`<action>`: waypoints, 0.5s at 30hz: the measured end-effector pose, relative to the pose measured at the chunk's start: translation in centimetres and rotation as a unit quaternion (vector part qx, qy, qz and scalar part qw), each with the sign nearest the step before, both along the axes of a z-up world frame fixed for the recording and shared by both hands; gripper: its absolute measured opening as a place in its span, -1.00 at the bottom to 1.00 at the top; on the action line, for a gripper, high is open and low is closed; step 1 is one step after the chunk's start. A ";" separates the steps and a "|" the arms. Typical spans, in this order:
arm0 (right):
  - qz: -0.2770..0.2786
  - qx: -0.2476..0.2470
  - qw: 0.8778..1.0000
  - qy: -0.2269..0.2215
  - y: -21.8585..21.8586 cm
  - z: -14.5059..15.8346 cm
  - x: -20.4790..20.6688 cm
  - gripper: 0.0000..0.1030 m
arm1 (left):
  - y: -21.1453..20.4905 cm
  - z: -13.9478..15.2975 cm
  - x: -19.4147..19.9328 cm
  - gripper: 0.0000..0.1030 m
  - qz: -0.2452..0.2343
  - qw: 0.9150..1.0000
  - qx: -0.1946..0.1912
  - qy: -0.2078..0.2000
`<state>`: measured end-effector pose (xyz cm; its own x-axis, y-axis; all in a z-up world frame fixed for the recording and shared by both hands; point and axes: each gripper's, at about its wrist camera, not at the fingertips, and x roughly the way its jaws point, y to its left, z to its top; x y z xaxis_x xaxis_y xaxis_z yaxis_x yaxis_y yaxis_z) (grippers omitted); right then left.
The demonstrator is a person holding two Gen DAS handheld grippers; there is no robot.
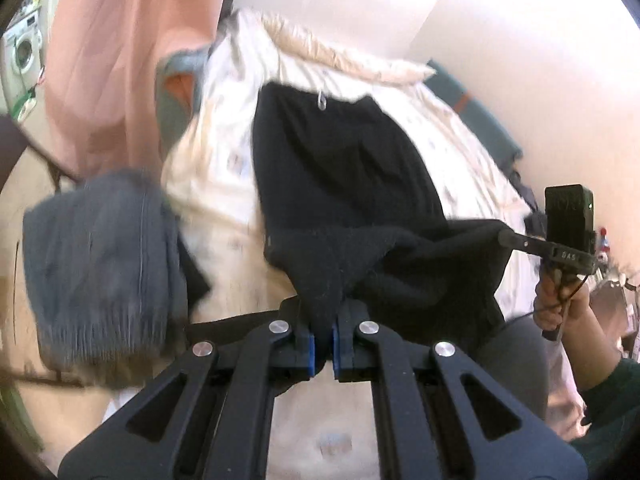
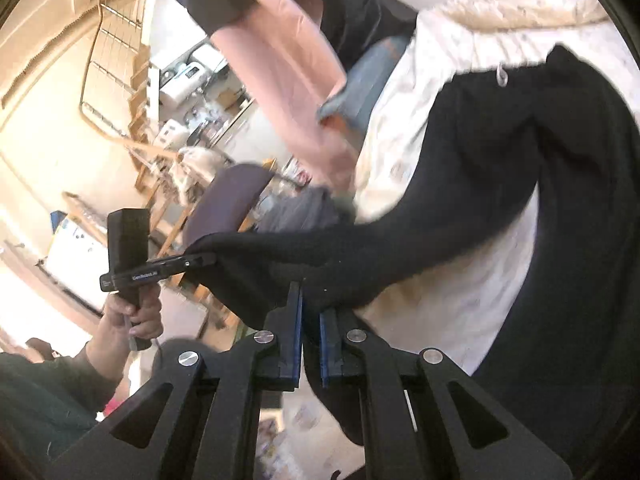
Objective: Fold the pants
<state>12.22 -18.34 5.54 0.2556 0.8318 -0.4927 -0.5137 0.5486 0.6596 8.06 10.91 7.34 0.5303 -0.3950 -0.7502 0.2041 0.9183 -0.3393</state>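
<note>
Black pants (image 1: 340, 168) lie lengthwise on a white patterned bed sheet (image 1: 224, 208), waistband and drawstring loop (image 1: 322, 100) at the far end. My left gripper (image 1: 323, 320) is shut on the near end of the pants, black cloth bunched between its blue pads. My right gripper (image 1: 504, 236), held by a hand at the right, pinches another part of the same end. In the right wrist view the right gripper (image 2: 311, 312) is shut on the black pants (image 2: 540, 160), and the left gripper (image 2: 210, 258) grips the cloth at the left. The near end hangs raised off the sheet (image 2: 452, 272).
A grey folded garment (image 1: 100, 260) lies at the bed's left edge. Pink cloth (image 1: 120, 60) hangs behind it, and a washing machine (image 1: 22, 48) stands far left. A teal pillow (image 1: 472, 108) lies by the wall. A purple chair back (image 2: 232, 204) and cluttered shelves stand beyond the bed.
</note>
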 end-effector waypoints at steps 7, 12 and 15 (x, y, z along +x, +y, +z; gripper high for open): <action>-0.091 -0.101 0.991 -0.011 -1.2 -3.6 14.1 -0.88 | -2.5 -5.4 15.2 -0.93 0.038 0.998 0.049 -0.011; -0.150 -0.184 0.971 0.012 -1.9 -9.2 24.5 -0.88 | -4.7 -11.7 24.7 -0.91 0.052 0.993 0.101 0.010; -0.170 -0.228 0.958 0.028 -1.2 -12.4 28.4 -0.88 | -5.6 -15.1 28.1 -0.86 0.058 0.990 0.124 0.026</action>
<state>40.59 -19.50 -6.88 0.4361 0.3997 -0.8063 -0.2239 0.9160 0.3329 36.17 5.34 -7.78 0.5197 -0.1343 -0.8437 0.0804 0.9909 -0.1081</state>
